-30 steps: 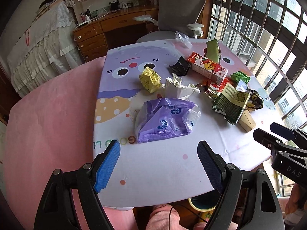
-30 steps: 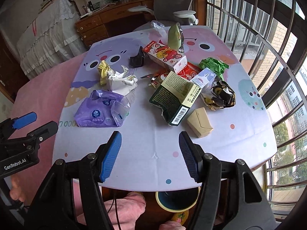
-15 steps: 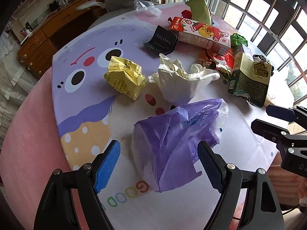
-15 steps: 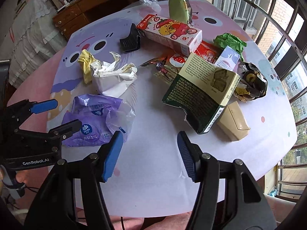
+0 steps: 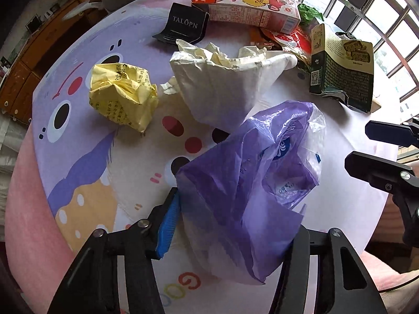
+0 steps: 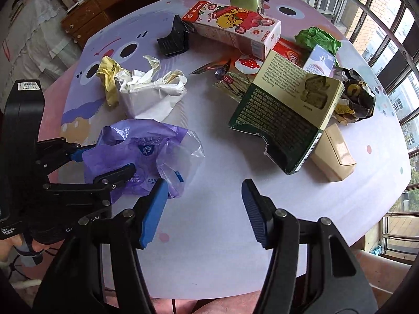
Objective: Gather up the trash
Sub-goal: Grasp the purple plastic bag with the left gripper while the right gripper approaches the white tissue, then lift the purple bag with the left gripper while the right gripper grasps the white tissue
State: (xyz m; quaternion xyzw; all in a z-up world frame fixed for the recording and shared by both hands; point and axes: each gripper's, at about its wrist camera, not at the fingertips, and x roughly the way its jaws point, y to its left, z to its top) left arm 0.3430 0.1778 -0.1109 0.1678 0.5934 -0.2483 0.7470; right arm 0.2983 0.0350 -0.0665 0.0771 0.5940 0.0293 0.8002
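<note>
A crumpled purple plastic bag [image 5: 243, 183] lies on the cartoon-print table [image 5: 86, 157], near its front left. My left gripper [image 5: 233, 230] has its fingers closed in against the bag's sides; the bag hides its right pad. The right wrist view shows the same bag [image 6: 141, 149] between the left gripper's [image 6: 104, 162] fingers. My right gripper [image 6: 204, 209] stands open over bare tabletop just right of the bag, holding nothing.
Behind the bag lie a yellow wrapper [image 5: 123, 99], a white paper bag [image 5: 225, 89] and a black card [image 5: 183, 26]. To the right are a strawberry carton [image 6: 233, 26], a dark green box [image 6: 282, 120], a beige box [image 6: 332, 154] and foil wrappers [image 6: 356, 96].
Both grippers moved forward and down toward the table. The left gripper's fingers went from wide open to closing around the purple bag. The right gripper stayed open.
</note>
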